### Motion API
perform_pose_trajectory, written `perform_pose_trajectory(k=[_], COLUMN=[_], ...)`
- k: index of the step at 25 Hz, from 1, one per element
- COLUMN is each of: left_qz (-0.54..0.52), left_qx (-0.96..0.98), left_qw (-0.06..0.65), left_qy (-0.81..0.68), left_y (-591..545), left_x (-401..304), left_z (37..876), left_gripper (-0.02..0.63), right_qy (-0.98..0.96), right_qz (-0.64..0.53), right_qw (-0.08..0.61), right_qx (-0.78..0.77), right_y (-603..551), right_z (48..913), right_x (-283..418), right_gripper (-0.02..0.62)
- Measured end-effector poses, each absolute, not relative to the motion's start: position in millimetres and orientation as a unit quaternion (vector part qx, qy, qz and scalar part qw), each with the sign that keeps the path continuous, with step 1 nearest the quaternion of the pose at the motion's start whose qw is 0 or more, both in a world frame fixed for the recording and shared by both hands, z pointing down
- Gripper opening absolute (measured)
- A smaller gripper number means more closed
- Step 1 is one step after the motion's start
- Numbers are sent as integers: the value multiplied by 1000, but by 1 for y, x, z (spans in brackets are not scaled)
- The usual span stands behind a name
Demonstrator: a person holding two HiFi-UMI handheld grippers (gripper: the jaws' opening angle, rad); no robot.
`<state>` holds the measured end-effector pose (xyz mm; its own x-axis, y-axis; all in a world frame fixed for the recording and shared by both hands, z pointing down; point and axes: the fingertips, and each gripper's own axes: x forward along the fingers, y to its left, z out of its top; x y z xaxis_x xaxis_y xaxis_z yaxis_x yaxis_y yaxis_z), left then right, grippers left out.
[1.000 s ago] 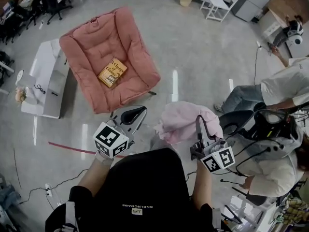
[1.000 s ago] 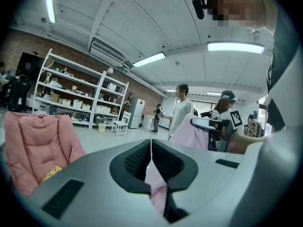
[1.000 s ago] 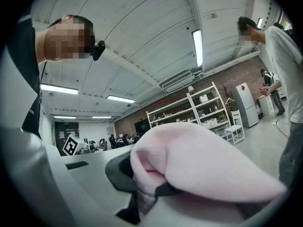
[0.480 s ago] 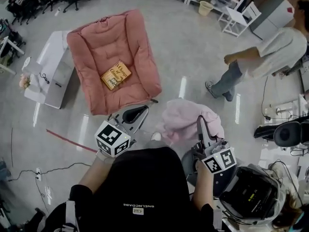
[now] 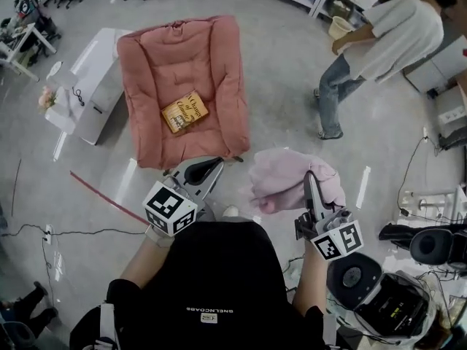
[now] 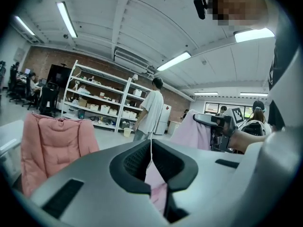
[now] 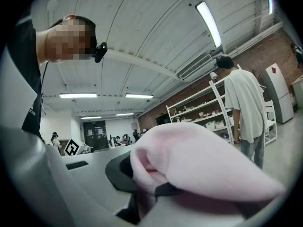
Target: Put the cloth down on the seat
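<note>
Far to the left stands a low white counter. Just right of it is the salmon-pink padded seat, its back at the far end and its front edge toward me, so its long axis runs near to far with a slight lean. A yellow-brown hardback book lies flat on the near half of the cushion, skewed against that axis.

My left claw hangs just off the seat's near right corner, pointing far and right. In the left gripper view its jaws are drawn together. A sliver of pale pink shows low in the slit, and I cannot tell whether it is fabric or background. The head view shows nothing carried in this claw.

Right of it, clear of the seat and up off the floor, is the pale pink cloth. It is a bunched bundle, a little wider left to right than near to far, with no end that truly points anywhere. My right claw is clamped on it from the near side, and the right gripper view shows fabric heaped over both jaws.

So the seat lies far and left of the loaded claw; the left claw is nearer to it but empty. I judge the carry must go left and far, and the book leaves the far part of the cushion free. A person in a white shirt stands far right, well apart.
</note>
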<state>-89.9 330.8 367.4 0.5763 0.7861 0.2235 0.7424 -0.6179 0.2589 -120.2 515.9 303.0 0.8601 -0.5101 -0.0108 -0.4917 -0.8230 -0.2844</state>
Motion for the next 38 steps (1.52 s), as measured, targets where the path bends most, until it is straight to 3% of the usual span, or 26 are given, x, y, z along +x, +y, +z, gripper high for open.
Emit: perform_pose_trajectory(k=[17, 38], left_qz=[162, 143], left_qx=[916, 958], left_qw=[86, 107], left_qy=[356, 225], left_y=[225, -12], left_x=[0, 63], left_z=[369, 375], left_gripper=[20, 20], right_qy=[309, 453], right_qz=[-10, -21], right_qw=[110, 103], right_qx=[-945, -885], right_y=[449, 169], right_z=[257, 257], right_x=[28, 167], right_gripper=[60, 60])
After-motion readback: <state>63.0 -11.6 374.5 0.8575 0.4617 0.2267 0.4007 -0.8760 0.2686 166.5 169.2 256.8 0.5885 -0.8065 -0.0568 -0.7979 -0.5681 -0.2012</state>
